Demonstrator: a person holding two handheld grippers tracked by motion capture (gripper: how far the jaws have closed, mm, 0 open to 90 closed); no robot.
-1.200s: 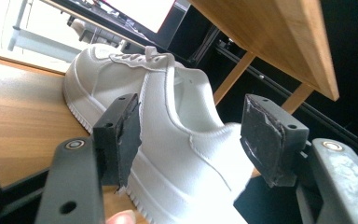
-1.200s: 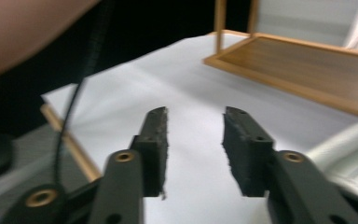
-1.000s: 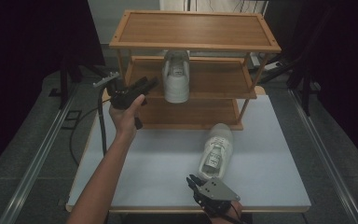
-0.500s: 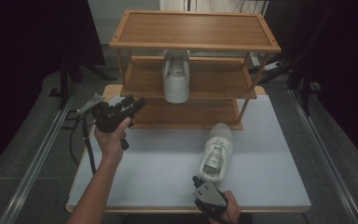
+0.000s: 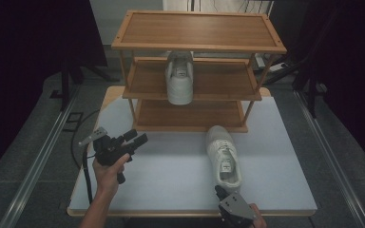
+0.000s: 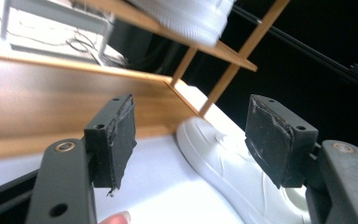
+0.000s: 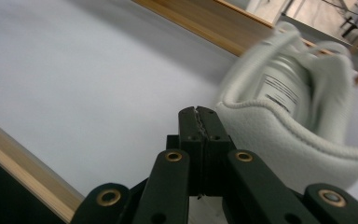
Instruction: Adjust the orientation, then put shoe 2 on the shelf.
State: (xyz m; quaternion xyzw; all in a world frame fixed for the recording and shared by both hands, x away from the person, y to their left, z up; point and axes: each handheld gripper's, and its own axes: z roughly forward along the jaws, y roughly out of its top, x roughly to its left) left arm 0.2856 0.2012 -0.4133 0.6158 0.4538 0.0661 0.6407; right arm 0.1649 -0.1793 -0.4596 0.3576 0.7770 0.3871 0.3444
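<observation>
Lowered from beside the three-tier wooden shoe rack (image 5: 197, 71), the left tool (image 5: 135, 139) had come down toward the near left part of the white tabletop (image 5: 171, 175), its jaws standing wide with nothing between them; in the left gripper view its black pads (image 6: 116, 135) framed the toe of the white lace-up sneaker (image 5: 224, 159) lying on the tabletop. The right tool (image 7: 198, 116) had meanwhile edged forward from the near edge toward that sneaker's heel, and its jaws had just closed fully together, empty (the padded heel collar sat just beside them in the right gripper view, not between them). That sneaker rested on its sole in front of the rack's bottom shelf, toe toward the rack, apart from both tools. Its mate, a second white sneaker (image 5: 179, 78), already stood on the middle shelf with its heel overhanging the front edge. Judging by this, one shoe was stowed and the work now turned to the remaining one, though the right tool would need to reopen before it could take the heel.
</observation>
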